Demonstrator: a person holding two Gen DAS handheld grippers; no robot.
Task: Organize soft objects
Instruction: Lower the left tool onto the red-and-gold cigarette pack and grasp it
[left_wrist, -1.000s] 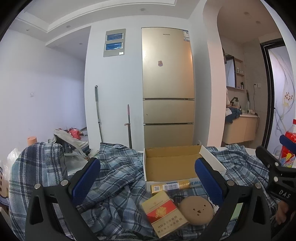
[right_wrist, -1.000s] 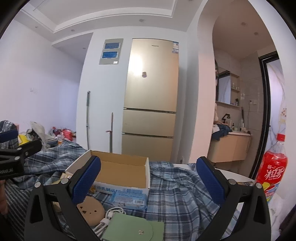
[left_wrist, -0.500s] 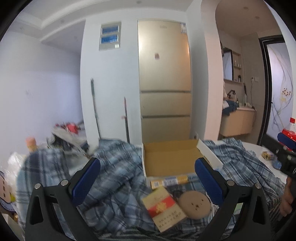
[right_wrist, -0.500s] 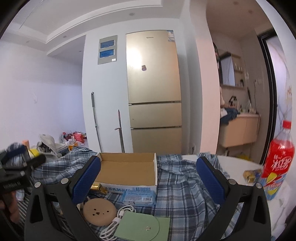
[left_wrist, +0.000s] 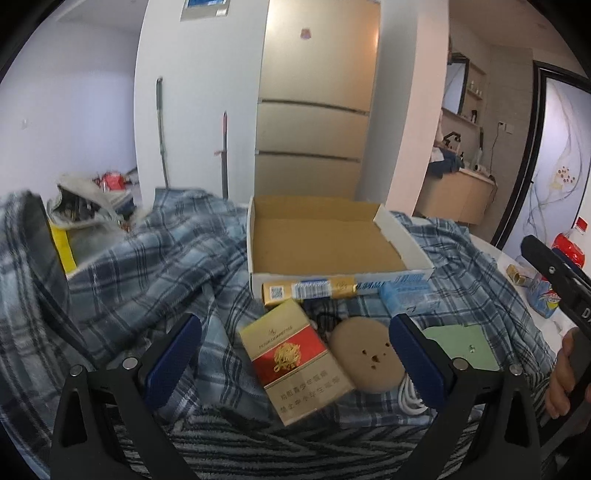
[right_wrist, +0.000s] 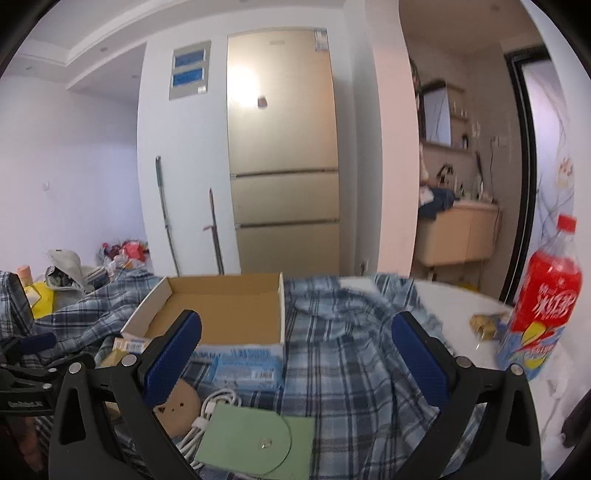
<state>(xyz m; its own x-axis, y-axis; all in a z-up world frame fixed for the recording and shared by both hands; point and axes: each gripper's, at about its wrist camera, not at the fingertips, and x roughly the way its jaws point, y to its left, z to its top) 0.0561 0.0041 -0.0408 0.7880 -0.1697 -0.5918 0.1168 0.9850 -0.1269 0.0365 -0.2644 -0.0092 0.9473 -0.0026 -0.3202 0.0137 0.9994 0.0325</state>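
Lying rumpled, blue plaid shirt (left_wrist: 155, 258) surrounds open box (left_wrist: 325, 240).

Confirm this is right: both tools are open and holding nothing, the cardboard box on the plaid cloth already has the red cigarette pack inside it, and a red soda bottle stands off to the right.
One thing is wrong: the cardboard box is empty. The left wrist view shows the red cigarette pack lying on the plaid cloth in front of the box, beside the round tan disc. The rest holds: the left tool and right tool are open and empty, and the red soda bottle stands at right.

Left gripper (left_wrist: 295, 363) jaws spread wide, empty, right gripper (right_wrist: 297, 360) likewise spread, empty, both level, side by side.
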